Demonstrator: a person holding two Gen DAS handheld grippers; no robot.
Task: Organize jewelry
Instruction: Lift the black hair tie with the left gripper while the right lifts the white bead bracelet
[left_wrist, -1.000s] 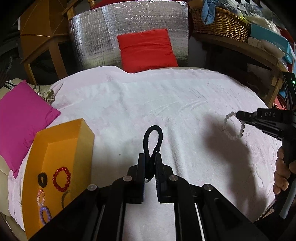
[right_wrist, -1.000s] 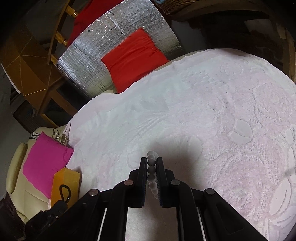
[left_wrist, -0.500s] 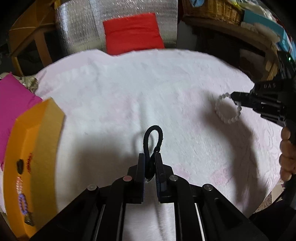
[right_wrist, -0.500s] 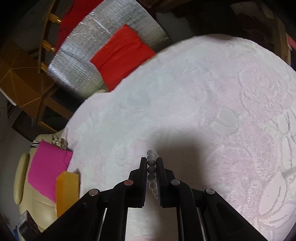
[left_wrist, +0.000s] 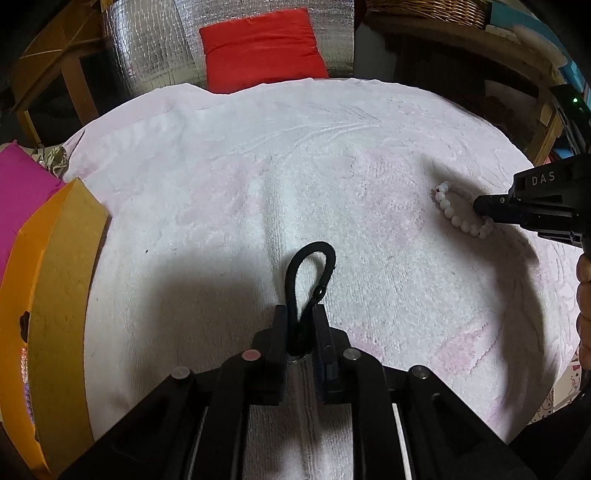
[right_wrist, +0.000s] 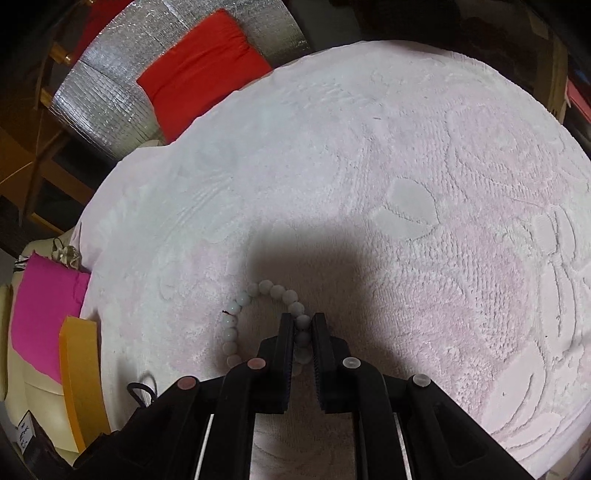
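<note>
We see our left gripper low over the pale pink embossed terry towel that covers the round surface, near its front edge. Its jaws stand narrow and have just been easing apart, with the lower end of the black cord loop bracelet between them; the rest of the loop lies forward on the towel. We cannot tell whether the pads still press on the cord.

Our right gripper is down near the towel's right edge as the left wrist camera shows it. Its jaws are narrow too and have just opened a touch. Between them sit beads of the white round-bead bracelet, which spreads in an open ring on the towel to the left of the fingers; a small dark knot shows at its left side. The beads fill the gap between the pads, but whether they are still pinched we cannot tell. A hand shows behind that gripper.

At the towel's left edge stands the orange cardboard box, with beaded pieces just visible inside at its far left. Beside it lies a magenta cushion, and beyond the far edge a red cushion leans on a silver foil panel.
</note>
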